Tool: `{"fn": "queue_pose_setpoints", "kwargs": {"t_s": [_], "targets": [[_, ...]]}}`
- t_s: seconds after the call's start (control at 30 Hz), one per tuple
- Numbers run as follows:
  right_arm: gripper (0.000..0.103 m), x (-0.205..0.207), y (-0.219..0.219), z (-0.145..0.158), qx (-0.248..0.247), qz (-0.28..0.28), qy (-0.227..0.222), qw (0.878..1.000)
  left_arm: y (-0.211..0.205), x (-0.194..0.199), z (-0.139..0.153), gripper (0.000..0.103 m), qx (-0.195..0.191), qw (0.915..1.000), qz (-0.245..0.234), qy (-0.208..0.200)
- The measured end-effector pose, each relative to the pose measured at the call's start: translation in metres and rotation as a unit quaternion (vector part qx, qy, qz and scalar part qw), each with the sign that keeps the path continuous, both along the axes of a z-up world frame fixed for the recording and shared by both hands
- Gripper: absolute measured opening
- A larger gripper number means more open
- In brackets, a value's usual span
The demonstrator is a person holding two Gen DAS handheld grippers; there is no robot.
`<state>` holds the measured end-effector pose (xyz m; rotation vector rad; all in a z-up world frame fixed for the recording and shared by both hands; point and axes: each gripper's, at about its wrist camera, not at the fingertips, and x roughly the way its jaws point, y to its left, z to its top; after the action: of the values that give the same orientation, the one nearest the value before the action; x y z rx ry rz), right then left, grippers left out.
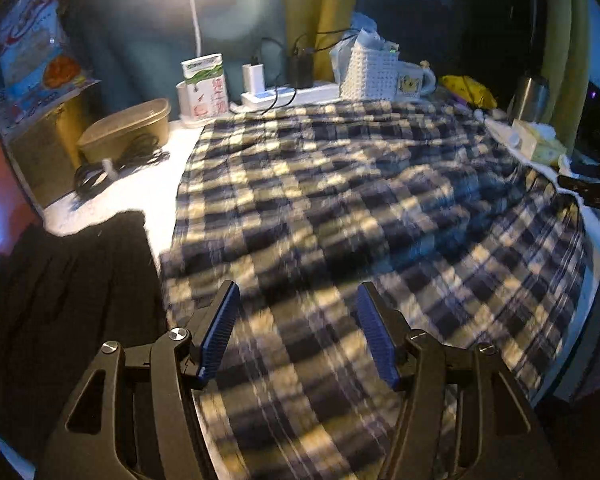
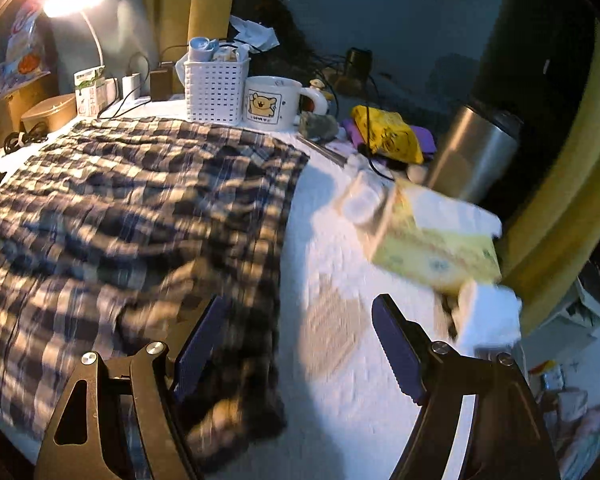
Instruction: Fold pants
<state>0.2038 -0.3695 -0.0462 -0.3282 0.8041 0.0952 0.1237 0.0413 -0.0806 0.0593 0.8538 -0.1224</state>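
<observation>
both tongs, l (image 1: pixel 298 330) & r (image 2: pixel 296 344), gaping, empty.

The pants (image 1: pixel 340 220) lie spread on the table (image 2: pixel 332 280) — behind them stand a basket (image 2: pixel 216 88) and, to its right, a mug (image 2: pixel 272 102). Right of the pants lies a tissue box (image 2: pixel 436 240) — behind it a flask (image 2: pixel 472 148).

Plaid pants (image 1: pixel 340 208) spread flat, rumpled, across white table (image 2: pixel 340 264).
</observation>
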Motion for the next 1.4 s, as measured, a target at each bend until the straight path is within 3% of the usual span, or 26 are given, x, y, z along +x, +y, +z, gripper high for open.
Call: {"fn": "queue_pose_setpoints", "kwargs": {"t_s": [0.27, 0.33, 0.4, 0.5, 0.67, 0.8, 0.97, 1.2, 1.4], "targets": [[0.078, -0.043, 0.003, -0.006, 0.018, -0.008, -0.002, 1.000, -0.012, -0.051, -0.006, 0.062, -0.009, 0.9996, -0.027, -0.003], [0.078, -0.051, 0.006, -0.006, 0.022, -0.007, -0.004, 1.000, -0.014, -0.064, -0.006, 0.070, -0.023, 0.9986, -0.048, -0.007], [0.078, -0.058, 0.010, -0.004, 0.025, -0.005, -0.010, 1.000, -0.020, -0.076, -0.007, 0.078, -0.012, 0.9977, -0.065, -0.013], [0.078, -0.070, 0.016, -0.001, 0.032, 0.001, -0.018, 0.999, -0.030, -0.095, -0.013, 0.078, 0.007, 0.9960, -0.088, -0.015], [0.078, -0.088, 0.019, -0.001, 0.042, 0.004, -0.020, 0.999, -0.039, -0.117, -0.022, 0.079, 0.008, 0.9940, -0.109, -0.007], [0.078, -0.096, 0.014, -0.002, 0.051, -0.006, -0.017, 0.999, -0.044, -0.125, -0.022, 0.082, 0.028, 0.9906, -0.132, -0.021], [0.078, -0.102, 0.001, -0.001, 0.060, -0.021, -0.023, 0.998, -0.041, -0.126, -0.031, 0.084, 0.045, 0.9912, -0.124, -0.005], [0.078, -0.103, -0.011, -0.004, 0.060, -0.035, -0.017, 0.997, -0.033, -0.135, -0.043, 0.084, 0.102, 0.9862, -0.130, 0.004], [0.078, -0.102, -0.011, -0.005, 0.064, -0.040, -0.016, 0.997, -0.014, -0.127, -0.039, 0.085, 0.065, 0.9910, -0.113, 0.031]]}}
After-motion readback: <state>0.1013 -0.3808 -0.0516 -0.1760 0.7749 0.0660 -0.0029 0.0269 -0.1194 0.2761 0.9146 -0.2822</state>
